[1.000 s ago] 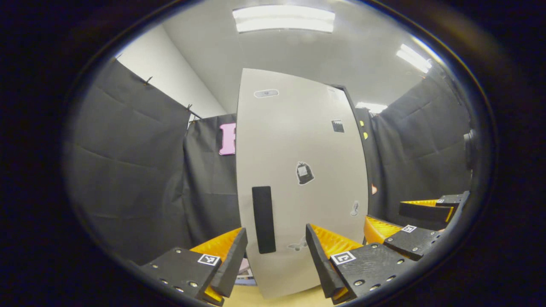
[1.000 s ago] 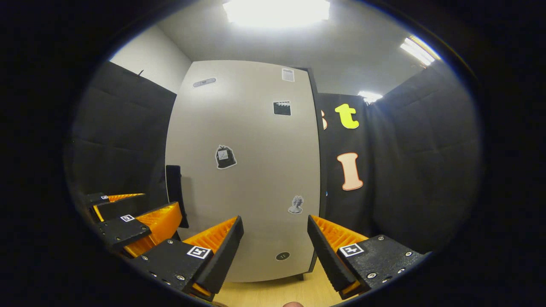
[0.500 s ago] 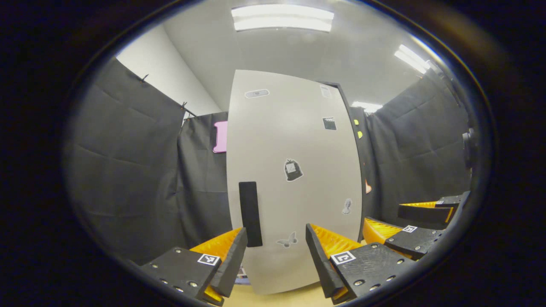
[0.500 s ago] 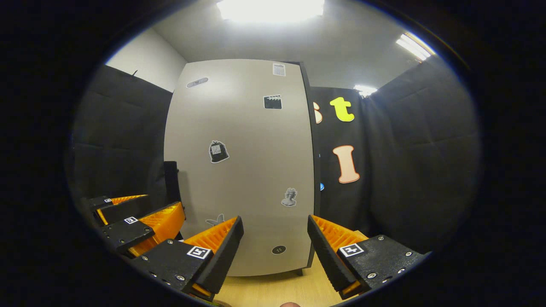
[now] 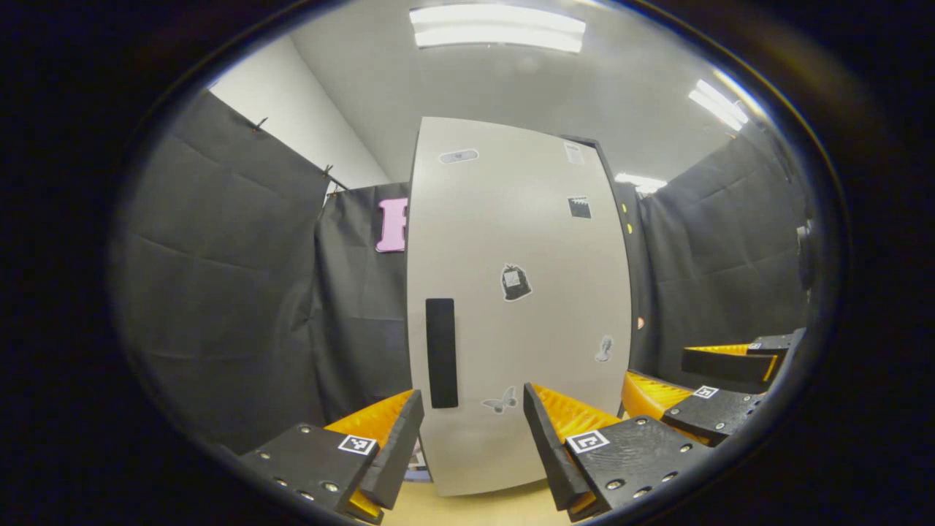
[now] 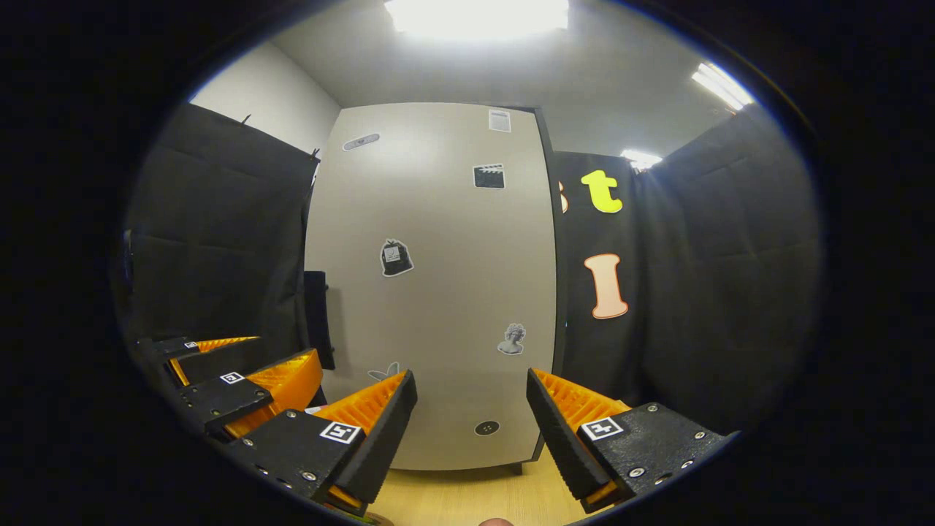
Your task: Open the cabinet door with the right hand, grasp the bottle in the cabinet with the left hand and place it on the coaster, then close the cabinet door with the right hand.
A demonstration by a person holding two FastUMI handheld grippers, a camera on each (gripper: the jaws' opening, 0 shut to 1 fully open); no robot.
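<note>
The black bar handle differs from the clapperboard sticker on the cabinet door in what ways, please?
The black bar handle is tall and narrow; the black clapperboard sticker is small and squarish. The handle sits low by the left edge, the sticker high toward the right. Both are dark, on the pale grey cabinet door.

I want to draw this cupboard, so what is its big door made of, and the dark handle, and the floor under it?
The cabinet door looks like smooth, matte pale-grey laminated board: flat, with only a soft glare near the top; painted wood or metal is possible. The handle is a flat, dull black bar, probably plastic or coated metal. The surface underneath looks like light wood or wood-look laminate, going by its pale tan colour.
</note>
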